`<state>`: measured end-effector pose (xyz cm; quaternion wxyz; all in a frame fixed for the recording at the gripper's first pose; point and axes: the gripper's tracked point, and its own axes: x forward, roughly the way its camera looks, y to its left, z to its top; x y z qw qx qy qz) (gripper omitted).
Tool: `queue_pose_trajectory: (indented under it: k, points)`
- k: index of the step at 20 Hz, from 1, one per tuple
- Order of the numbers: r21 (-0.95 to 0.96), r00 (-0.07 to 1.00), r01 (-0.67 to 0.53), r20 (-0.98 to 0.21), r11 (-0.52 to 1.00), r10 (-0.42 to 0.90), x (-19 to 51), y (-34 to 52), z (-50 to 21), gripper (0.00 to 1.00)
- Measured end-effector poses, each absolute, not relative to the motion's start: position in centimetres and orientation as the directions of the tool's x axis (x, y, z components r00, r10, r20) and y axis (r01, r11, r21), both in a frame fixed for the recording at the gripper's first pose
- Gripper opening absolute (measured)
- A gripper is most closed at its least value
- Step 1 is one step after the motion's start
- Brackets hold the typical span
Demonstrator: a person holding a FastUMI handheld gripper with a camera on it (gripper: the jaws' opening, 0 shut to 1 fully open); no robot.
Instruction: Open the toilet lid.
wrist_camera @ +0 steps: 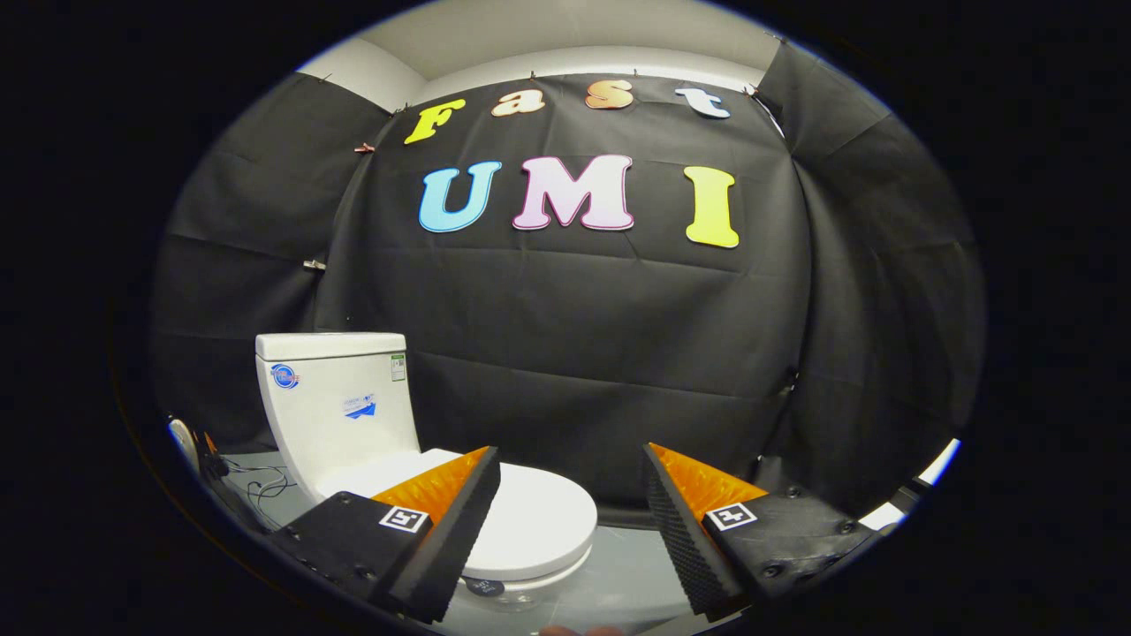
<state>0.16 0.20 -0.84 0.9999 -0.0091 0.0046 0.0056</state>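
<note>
Standing in the lower left of the frame, a small white toilet (pixel 424 468) is seen on a grey counter (pixel 618 574), in front of the black cloth wall (pixel 574 336) of the booth. Its tank (pixel 340 397) rises upright at the back, with a flat tank cover on top and a few small stickers on its front face. The toilet lid (pixel 539 521) is seen lying flat and closed over the bowl, its rounded front edge turned toward the lower centre of the frame. A small dark round mark is seen on the front of the bowl just under the lid's edge.

The gripper (pixel 570 468) is held low, and its two fingers are seen spread wide apart, with nothing clamped between them. The left finger (pixel 442 521) lies across the near left part of the lid in the picture; whether it touches the lid cannot be told. The right finger (pixel 707 521) stands clear of the toilet, to the right of the lid, over the bare counter. The front of the lid is seen in the gap between the two fingers, nearer the left one.

Some thin cables (pixel 261 486) are seen on the counter at the far lower left, beside the base of the tank.
</note>
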Motion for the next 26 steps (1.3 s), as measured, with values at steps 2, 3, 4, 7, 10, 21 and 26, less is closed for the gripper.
queue_pose_trajectory:
  k: [2, 3, 4, 7, 10, 21, 26]
  points:
    - [-0.02, 1.0, -0.017, -0.01, 1.0, 0.017, 0.2, 0.5, -1.2, 0.98]
    - [-0.026, 1.0, -0.021, -0.015, 0.999, 0.02, 0.2, 0.6, -1.4, 0.98]
    - [-0.033, 0.999, -0.023, -0.027, 0.999, 0.022, 0.3, 0.6, -1.9, 0.98]
    - [-0.045, 0.998, -0.035, -0.054, 0.998, 0.032, 0.1, 0.7, -2.6, 0.98]
    - [0.033, 0.99, -0.072, -0.119, 0.997, 0.075, 0.2, 1.9, -4.4, 0.98]
    - [0.288, 0.815, -0.052, -0.541, 0.956, 0.207, -1.4, 4.4, -18.9, 0.99]
    - [0.369, 0.752, 0.005, -0.614, 0.929, 0.239, -2.5, 5.4, -21.9, 0.99]
